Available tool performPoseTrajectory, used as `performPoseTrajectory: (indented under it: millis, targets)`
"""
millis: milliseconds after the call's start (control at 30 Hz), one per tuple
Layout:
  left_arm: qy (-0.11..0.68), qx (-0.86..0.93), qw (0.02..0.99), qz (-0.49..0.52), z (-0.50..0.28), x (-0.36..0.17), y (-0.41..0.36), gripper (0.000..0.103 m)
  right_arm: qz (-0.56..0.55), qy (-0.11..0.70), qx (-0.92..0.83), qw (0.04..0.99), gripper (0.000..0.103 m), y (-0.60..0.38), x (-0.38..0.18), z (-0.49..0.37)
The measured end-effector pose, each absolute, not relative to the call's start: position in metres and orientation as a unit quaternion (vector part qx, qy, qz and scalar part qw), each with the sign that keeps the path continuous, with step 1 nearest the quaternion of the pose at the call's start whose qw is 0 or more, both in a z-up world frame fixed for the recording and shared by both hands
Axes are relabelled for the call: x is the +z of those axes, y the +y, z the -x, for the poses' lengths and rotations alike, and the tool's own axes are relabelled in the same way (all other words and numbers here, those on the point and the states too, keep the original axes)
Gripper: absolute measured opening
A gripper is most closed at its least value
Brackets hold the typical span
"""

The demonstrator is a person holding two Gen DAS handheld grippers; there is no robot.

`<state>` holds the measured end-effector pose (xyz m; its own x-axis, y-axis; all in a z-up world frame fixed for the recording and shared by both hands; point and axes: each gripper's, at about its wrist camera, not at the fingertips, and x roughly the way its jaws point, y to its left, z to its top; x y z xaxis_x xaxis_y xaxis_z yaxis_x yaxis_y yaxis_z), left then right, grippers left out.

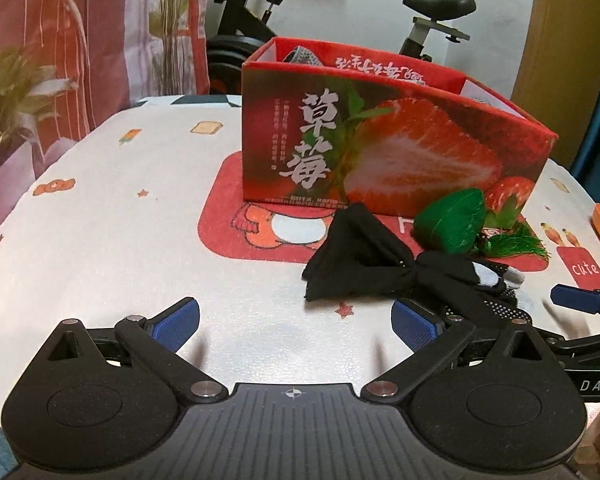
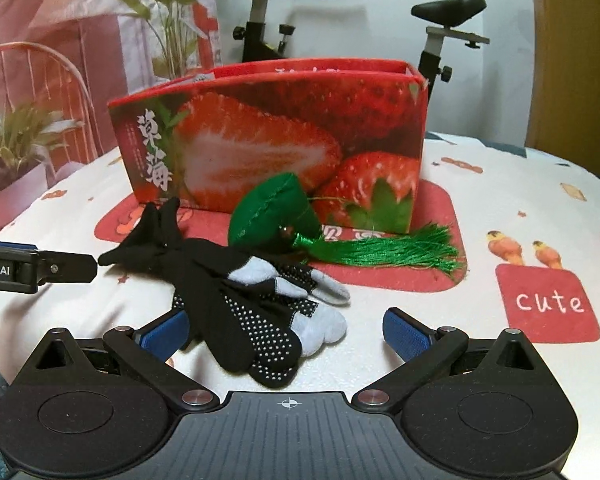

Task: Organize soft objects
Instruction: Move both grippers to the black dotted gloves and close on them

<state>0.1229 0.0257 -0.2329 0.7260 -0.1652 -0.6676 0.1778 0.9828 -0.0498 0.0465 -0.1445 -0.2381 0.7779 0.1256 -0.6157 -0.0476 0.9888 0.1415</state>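
Left gripper [image 1: 296, 322]: mine, jaws spread wide, nothing between the pads, low over the tablecloth [image 1: 140, 248].
Right gripper [image 2: 286, 330]: mine, also spread wide and holding nothing; the cuff end of the gloves lies between its blue pads without being pinched.
Black gloves [image 2: 244, 312]: one bundle, which I take for two gloves tied together at a knot; grey fingertips, dotted grip palms. They lie at 12 o'clock just ahead of my right gripper, and at 2 o'clock from my left.
Handling, gloves: light, limp, will sag and trail. The dotted palm should resist slipping. I would bite at the knot [image 2: 168, 254], where the fabric is thickest, so both halves lift together.
Green pouch [image 2: 274, 214]: one, a stuffed sewn shape with one green tassel [image 2: 384, 250]. It rests against the foot of the box, just beyond the gloves.
Handling, pouch: soft, squashable, light. Take the padded body; the tassel threads look slick and would likely slide out.
Strawberry box [image 2: 268, 144]: one, open-topped card, at 12 o'clock in both views. Likely the destination. Something grey shows inside; I cannot tell what.
Count of soft items on cloth: two.
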Motion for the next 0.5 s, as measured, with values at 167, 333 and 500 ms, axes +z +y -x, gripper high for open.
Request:
performPoseTrajectory:
  millis: [167, 333, 500]
  targets:
    - [0.372, -0.088, 0.924, 0.007, -0.131, -0.24, 0.029, 0.102, -0.06, 0.334, 0.048, 0.94, 0.1, -0.145, -0.244, -0.052]
    - [0.379, -0.092, 0.921, 0.014, -0.137, -0.244, 0.029, 0.102, -0.037, 0.328, 0.049, 0.943, 0.101, -0.139, -0.252, -0.057]
    - [0.386, -0.093, 0.917, 0.029, -0.149, -0.243, 0.032, 0.093, -0.027, 0.32, 0.055, 0.945, 0.101, -0.138, -0.253, -0.058]
